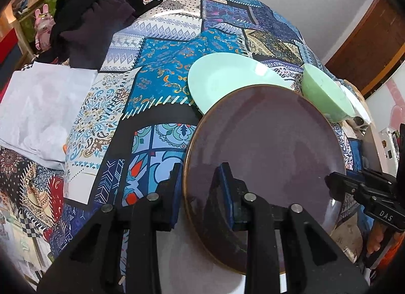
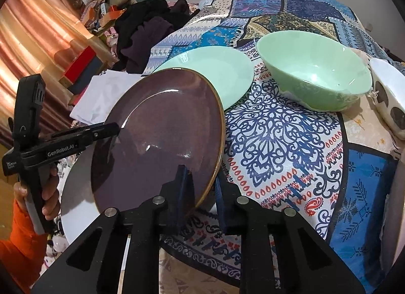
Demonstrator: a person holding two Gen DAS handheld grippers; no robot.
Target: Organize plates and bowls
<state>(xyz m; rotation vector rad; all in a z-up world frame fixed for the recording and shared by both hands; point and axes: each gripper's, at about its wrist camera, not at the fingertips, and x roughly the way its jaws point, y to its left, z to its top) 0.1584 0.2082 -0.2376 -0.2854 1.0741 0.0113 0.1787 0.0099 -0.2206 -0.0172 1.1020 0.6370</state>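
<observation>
A purple-brown plate (image 1: 265, 152) with a gold rim is held tilted above a white plate (image 2: 76, 192) near the table's front edge. My left gripper (image 1: 202, 192) grips its left rim, with one finger on either side. My right gripper (image 2: 202, 187) grips its right rim (image 2: 217, 142) the same way. A mint green plate (image 2: 222, 71) lies on the patterned tablecloth just behind it. A mint green bowl (image 2: 314, 76) stands to the right of that plate. A white bowl with dark spots (image 2: 389, 101) sits at the far right.
The table carries a blue patchwork cloth (image 1: 162, 71). Dark clothes (image 1: 96, 23) are piled at its far left, with white folded fabric (image 1: 43, 101) beside them. Shelves with clutter (image 2: 101, 15) and a curtain (image 2: 38, 28) stand beyond the table.
</observation>
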